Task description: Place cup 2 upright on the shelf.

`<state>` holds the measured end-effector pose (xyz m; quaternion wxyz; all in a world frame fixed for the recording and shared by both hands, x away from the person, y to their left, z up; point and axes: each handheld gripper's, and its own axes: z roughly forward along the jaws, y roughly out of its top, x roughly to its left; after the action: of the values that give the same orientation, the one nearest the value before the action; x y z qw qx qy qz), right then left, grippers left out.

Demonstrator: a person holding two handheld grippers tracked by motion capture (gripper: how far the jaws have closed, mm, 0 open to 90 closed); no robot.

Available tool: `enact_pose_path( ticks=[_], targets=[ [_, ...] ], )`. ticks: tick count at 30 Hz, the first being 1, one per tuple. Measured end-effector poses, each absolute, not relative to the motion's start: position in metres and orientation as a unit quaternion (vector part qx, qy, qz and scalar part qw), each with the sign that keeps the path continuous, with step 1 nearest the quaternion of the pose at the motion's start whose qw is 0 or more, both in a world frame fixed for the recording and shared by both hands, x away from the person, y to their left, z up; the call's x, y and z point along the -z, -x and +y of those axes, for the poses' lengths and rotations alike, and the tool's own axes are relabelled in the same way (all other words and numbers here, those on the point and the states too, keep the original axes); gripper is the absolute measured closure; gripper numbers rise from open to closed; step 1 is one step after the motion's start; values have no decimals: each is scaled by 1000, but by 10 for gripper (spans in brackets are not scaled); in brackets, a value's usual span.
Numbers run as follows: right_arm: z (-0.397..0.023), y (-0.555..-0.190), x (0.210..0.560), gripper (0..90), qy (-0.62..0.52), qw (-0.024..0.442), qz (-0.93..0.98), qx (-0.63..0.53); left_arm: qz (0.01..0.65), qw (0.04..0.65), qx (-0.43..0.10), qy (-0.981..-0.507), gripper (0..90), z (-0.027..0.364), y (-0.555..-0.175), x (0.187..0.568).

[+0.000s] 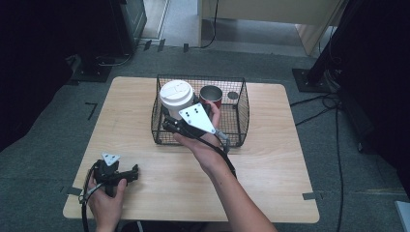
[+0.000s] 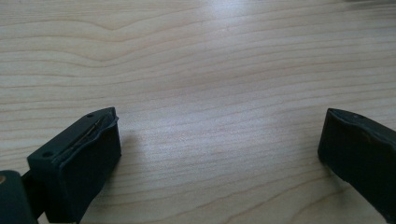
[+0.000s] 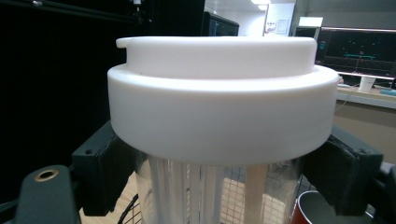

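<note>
A clear cup with a white lid point(image 1: 176, 94) stands upright in the left part of a black wire basket point(image 1: 241, 113) on the wooden table point(image 1: 270, 164). My right gripper point(image 1: 169, 117) reaches in over the basket's front rim and is shut on the cup just below the lid. In the right gripper view the lid point(image 3: 224, 107) looms large, and the jaws press the clear wall from both sides, right gripper point(image 3: 224, 179). My left gripper point(image 1: 134, 172) lies at the table's front left, held by a hand. Its jaws stand wide apart over bare wood, left gripper point(image 2: 219, 154).
A red mug with a dark inside point(image 1: 211, 94) sits in the basket right beside the cup, also at the corner as the red mug point(image 3: 317, 210). Black stands and cables point(image 1: 333, 104) lie on the grey floor around the table.
</note>
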<state>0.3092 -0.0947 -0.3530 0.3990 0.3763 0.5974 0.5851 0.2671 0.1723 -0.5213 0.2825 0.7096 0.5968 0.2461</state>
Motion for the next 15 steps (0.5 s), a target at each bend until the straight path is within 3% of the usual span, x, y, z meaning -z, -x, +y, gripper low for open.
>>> enact_pose_path(
  ticks=[15],
  targets=[
    [-89,-331,360,161,-380,396,601,-582,596,282,-246,-710,0,172,-267,521]
  ],
)
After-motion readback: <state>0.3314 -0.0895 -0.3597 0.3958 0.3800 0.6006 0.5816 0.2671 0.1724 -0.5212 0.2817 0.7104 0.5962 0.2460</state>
